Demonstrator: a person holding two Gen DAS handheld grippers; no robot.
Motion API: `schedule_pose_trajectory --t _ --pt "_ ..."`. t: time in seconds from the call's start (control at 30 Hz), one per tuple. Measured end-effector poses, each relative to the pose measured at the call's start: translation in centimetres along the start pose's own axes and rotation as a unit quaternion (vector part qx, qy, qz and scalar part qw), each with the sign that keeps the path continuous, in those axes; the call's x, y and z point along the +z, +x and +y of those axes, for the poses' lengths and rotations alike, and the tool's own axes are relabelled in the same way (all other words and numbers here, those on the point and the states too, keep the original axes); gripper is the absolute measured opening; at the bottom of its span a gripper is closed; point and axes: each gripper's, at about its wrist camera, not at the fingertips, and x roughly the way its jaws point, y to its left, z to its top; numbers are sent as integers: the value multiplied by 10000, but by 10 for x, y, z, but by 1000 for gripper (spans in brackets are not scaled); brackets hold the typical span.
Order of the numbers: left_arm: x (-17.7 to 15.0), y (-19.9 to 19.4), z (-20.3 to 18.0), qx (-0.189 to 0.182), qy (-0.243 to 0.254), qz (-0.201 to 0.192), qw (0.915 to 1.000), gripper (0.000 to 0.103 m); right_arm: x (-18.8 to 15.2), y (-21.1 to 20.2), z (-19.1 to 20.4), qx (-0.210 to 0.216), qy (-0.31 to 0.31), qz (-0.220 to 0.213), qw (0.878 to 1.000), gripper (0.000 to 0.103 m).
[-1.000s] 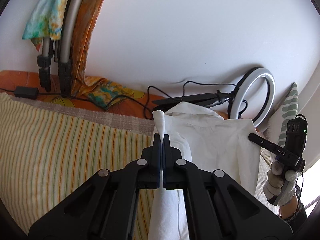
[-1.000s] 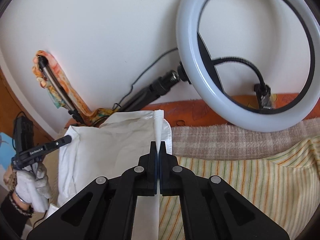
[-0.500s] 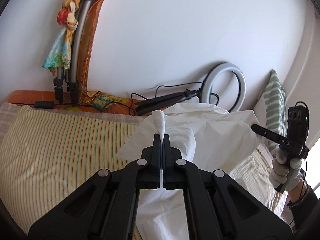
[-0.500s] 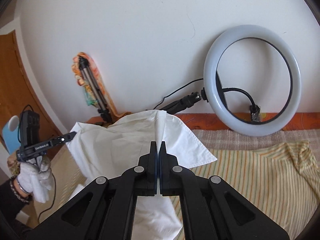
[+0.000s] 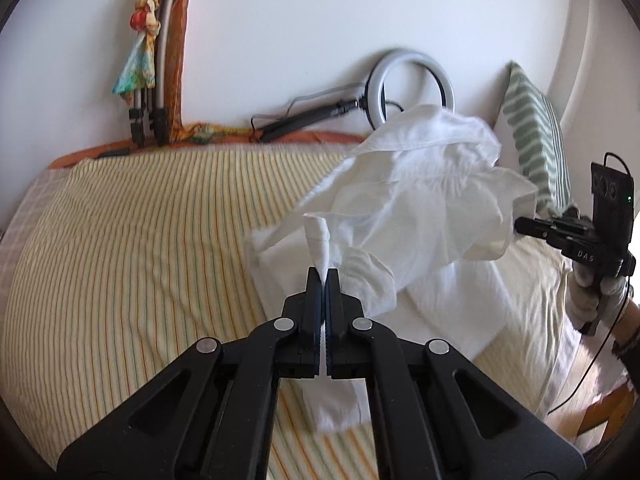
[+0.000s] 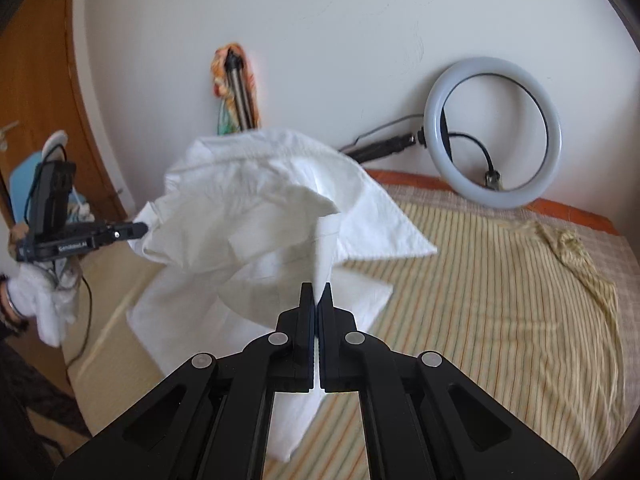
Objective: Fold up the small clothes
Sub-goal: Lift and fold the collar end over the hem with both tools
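Both tongs clamped on white garment (image 5: pixel 404 208): left tongs (image 5: pixel 323 276) and right tongs (image 6: pixel 317 292) each pinch an edge. Cloth hangs mid-frame above striped bed (image 5: pixel 140 248), bunched, lower part trailing. No fold visible yet; spreading and folding remain.

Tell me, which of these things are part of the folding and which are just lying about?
In the job:
white shirt
left gripper, shut on it
right gripper, shut on it
striped bedsheet beneath

Lying about:
ring light
tripod draped with scarves
striped pillow
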Motion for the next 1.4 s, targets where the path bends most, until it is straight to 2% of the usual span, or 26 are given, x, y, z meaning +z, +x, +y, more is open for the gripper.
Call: schedule_pose_trajectory --t 0.13,0.23,0.37,0.47,0.5,0.53,0.57,0.6,0.67,0.7,0.73,0.77,0.83,0.93,1.0,1.03,1.07,1.1,1.13,1.17,1.3,1.4 --pt "-33 -7 -8 94 274 241 9993 0 -29 -8 13 -226 -310 148 9992 1" --pt "-49 -23 -3 104 249 300 9992 0 -44 -22 12 -148 -230 152 9995 5" --pt "-58 -43 11 54 -36 300 9995 0 -61 -40 4 64 64 140 9999 5" --pt "-53 -49 29 -223 -610 297 9974 5 -66 -49 -13 402 812 45 9959 7" --pt "-50 -47 38 -382 -940 349 9942 18 -64 -48 -22 634 1200 64 9907 11" --pt "-48 -43 47 -600 -1391 390 9877 30 -63 -46 -29 794 1508 88 9853 27" --pt "-47 -41 54 -715 -1688 371 9824 33 -61 -44 -36 901 1817 64 9792 42" --pt "-45 -39 60 -825 -1978 355 9761 33 -60 -44 -41 922 2067 -26 9740 43" --pt "-44 -32 68 -1120 -2464 405 9618 33 -56 -42 -45 1169 2221 -205 9678 43" --pt "-43 -29 70 -1239 -2602 456 9565 33 -54 -44 -40 1120 2080 -271 9713 43" --pt "-43 -26 68 -1356 -2677 556 9523 35 -53 -44 -31 928 1731 -276 9801 43" --pt "-42 -23 67 -1344 -2649 655 9526 36 -52 -42 -20 728 1373 -214 9876 43" --pt "-44 -17 64 -1303 -2649 813 9520 36 -53 -31 -4 531 902 3 9945 43" --pt "-48 -5 69 -1484 -3016 970 9368 36 -54 -17 9 306 663 141 9972 43" --pt "-50 -1 72 -1606 -3258 989 9264 36 -51 -9 14 140 581 166 9981 34" --pt "-51 1 72 -1620 -3286 1032 9247 34 -50 -5 16 76 561 229 9981 18" --pt "-51 3 71 -1665 -3255 1065 9246 26 -48 -3 18 71 553 268 9981 3" --pt "-50 5 67 -1648 -3154 1124 9278 7 -47 -2 20 47 520 264 9983 3" --pt "-48 5 66 -1588 -3054 1114 9323 6 -47 -4 23 12 462 211 9987 3" --pt "-46 4 65 -1608 -3028 1070 9333 6 -46 -8 26 -16 395 119 9991 1" --pt "-45 0 72 -1669 -3206 966 9274 7 -49 -20 33 -21 358 -113 9993 1" --pt "-50 -2 77 -1654 -3366 970 9219 25 -53 -14 35 -171 177 22 9997 0"
